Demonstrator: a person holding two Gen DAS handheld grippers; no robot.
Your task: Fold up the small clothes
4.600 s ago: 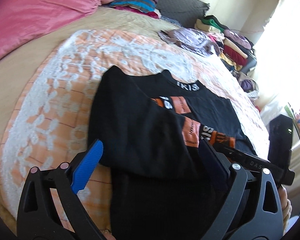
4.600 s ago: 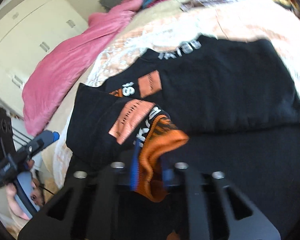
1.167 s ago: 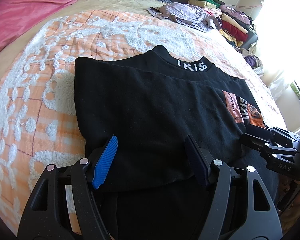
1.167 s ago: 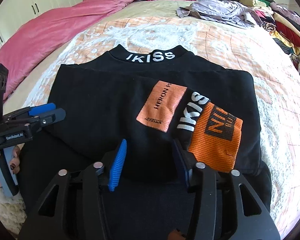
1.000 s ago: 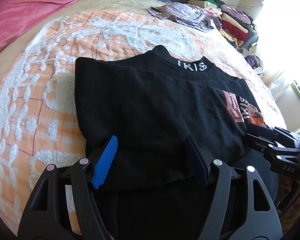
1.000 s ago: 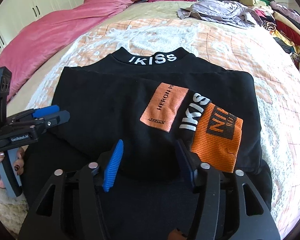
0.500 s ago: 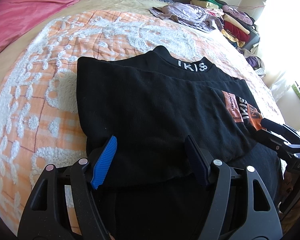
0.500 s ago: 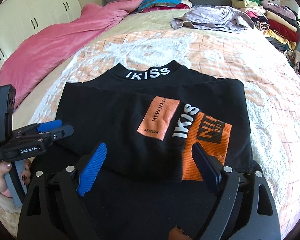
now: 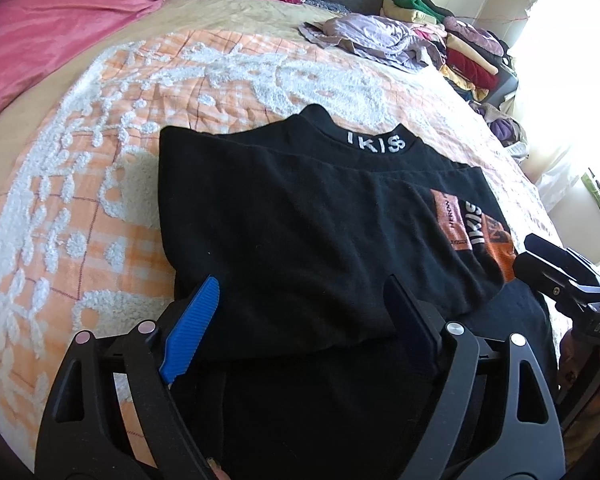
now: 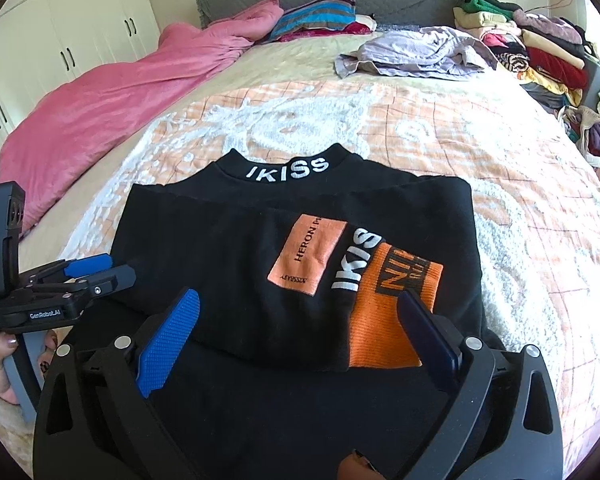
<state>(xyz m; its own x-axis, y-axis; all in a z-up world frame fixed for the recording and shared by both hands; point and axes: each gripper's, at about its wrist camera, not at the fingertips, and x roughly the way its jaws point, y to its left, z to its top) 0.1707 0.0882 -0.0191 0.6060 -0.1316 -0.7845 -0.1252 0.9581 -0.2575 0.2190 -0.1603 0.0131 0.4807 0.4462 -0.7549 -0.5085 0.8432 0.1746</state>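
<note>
Black sweater (image 10: 228,256) lies partly folded on the bed's orange bedspread (image 10: 500,152), sleeves across chest. Left gripper (image 9: 300,320) and right gripper (image 10: 300,320): fingers spread wide, empty, at its near edge.

On my right wrist feed I read "IKISS" in white on the collar (image 10: 287,169) of the black top (image 10: 220,248), "HERON P…" with a smaller, upside-down line I can't make out on its pale orange patch (image 10: 306,260), and "IKIS" in white beside it on the sleeve. The orange cuff (image 10: 392,312) carries black letters starting "NI", the rest unclear. The left gripper (image 10: 96,272) is marked "GenRobot.AI", and in my left wrist feed the right gripper (image 9: 548,264) shows "DAS".
</note>
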